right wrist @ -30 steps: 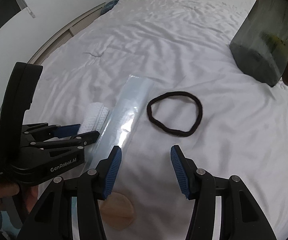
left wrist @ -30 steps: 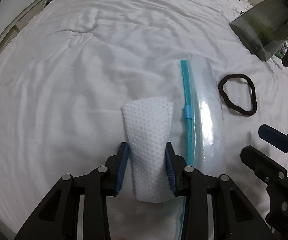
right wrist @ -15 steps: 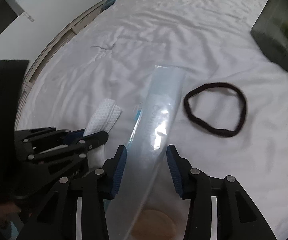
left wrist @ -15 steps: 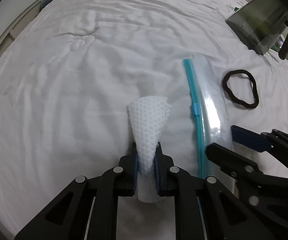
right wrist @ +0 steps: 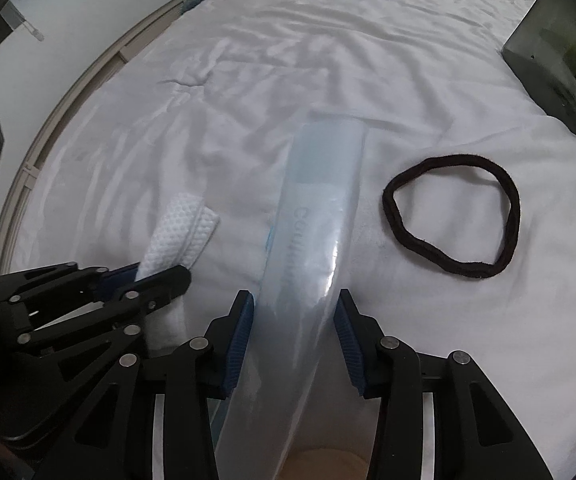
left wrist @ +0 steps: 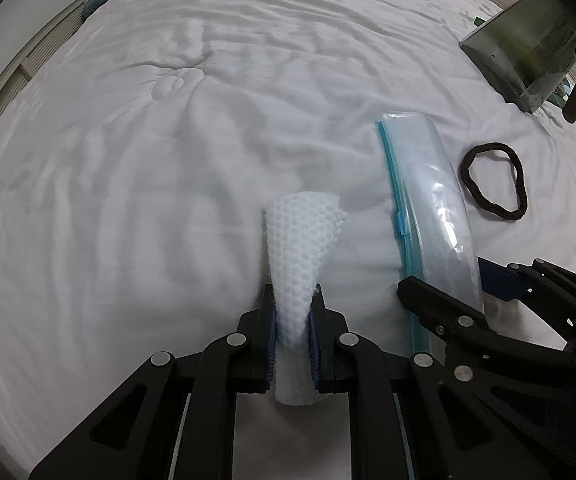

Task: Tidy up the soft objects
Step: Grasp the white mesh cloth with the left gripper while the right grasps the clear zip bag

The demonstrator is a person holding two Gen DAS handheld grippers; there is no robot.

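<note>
Your left gripper had its jaws clamped tight on the white mesh cloth, which stuck out ahead of them over the bed. Your right gripper had just been closing; its jaws stood partly apart astride the clear zip bag, though I could not tell if they pressed it. The black hair band lay right of those jaws.

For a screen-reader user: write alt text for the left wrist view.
The left hand-held gripper is shut on a folded white mesh cloth, pinching it over a rumpled white bedspread. To its right lie a clear zip bag with a teal seal and a dark hair band; the right hand-held gripper straddles the bag's near end.
</note>
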